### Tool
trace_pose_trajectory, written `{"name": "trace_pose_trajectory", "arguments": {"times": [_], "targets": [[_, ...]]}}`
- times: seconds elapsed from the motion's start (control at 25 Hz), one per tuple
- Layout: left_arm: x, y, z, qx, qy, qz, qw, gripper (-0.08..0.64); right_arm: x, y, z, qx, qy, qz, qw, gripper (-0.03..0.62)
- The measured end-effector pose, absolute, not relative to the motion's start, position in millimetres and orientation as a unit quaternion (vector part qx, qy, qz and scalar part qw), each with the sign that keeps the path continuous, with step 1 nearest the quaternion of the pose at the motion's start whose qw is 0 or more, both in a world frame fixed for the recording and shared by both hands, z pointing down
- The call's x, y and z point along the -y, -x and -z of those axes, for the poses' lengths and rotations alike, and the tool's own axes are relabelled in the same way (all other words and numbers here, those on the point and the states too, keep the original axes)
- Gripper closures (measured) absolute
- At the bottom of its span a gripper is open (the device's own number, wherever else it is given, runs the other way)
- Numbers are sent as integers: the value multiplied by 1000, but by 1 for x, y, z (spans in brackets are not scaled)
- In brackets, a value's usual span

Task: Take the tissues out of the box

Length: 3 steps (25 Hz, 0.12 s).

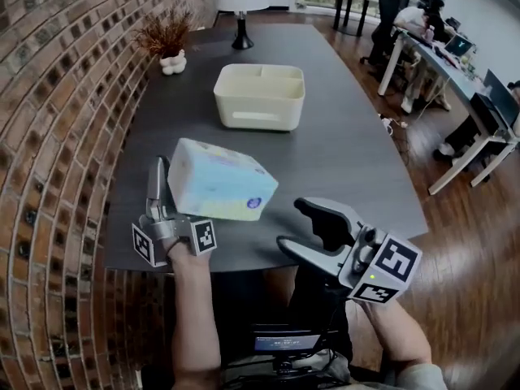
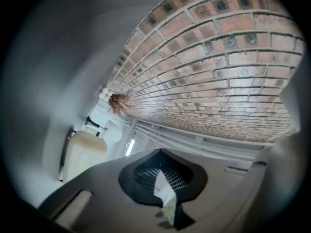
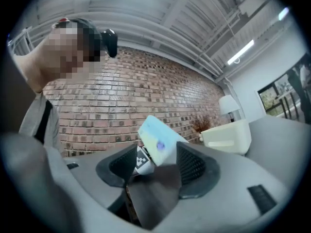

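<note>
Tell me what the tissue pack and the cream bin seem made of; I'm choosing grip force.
Tissue pack: probably a soft plastic-film wrap, pale blue and white with a faint sheen. Its puffy, rounded corners suggest a pliable pack rather than cardboard.
Bin: looks like rigid moulded plastic, cream and matte, going by the smooth even walls and rounded rim.

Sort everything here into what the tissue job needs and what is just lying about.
For the job: tissue pack; left gripper, shut on what looks like the pack's edge; right gripper, open.

Lying about: white bin; dried plant; lamp base.
</note>
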<state>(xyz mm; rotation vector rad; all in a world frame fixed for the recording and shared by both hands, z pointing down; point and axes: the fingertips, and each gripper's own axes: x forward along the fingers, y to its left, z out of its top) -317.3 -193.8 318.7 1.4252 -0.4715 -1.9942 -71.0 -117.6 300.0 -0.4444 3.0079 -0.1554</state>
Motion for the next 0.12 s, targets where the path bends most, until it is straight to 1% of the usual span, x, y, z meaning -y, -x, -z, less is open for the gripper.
{"name": "trace_pose_trajectory", "arguments": {"times": [0.12], "targets": [[210,311,-328,175,-511,774,330,554,128,107,-300,-987,149,51,35,340]]}}
